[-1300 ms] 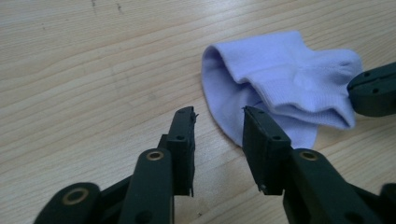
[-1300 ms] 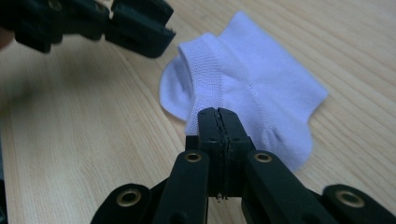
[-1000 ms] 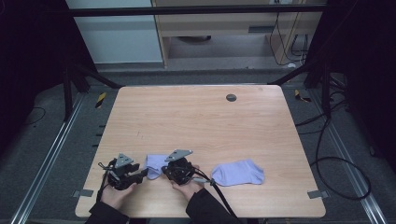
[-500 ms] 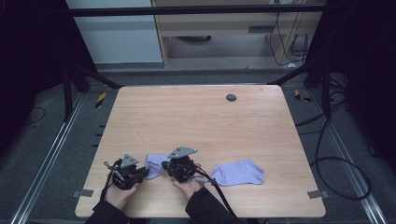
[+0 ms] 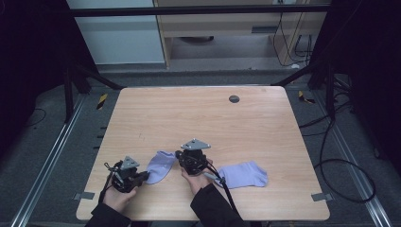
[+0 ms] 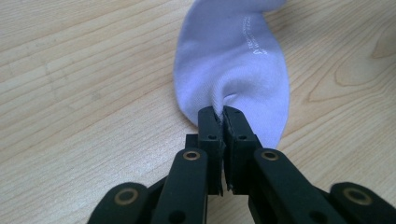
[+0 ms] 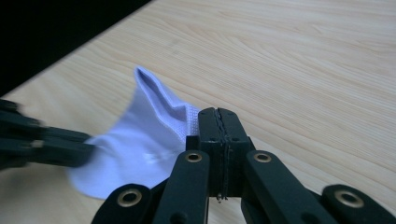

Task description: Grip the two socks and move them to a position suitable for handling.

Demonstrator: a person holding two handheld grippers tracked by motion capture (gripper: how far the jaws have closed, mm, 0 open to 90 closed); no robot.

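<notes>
With the left claw (image 6: 219, 122) and right claw (image 7: 218, 122) each pinching an end of the sock (image 5: 160, 165) near the desk's (image 5: 198, 118) near-left edge, keep the pull even.

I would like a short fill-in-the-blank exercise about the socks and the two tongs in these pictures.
1. The number of lilac socks on the wooden table is ____.
2. The left tongs are shut on the ____ of the two socks.
3. The right tongs pinch the ____ sock as the left tongs.
4. The other sock lies ____ on the table, touched by no tongs.

Missing words: two; left; same; flat
</notes>
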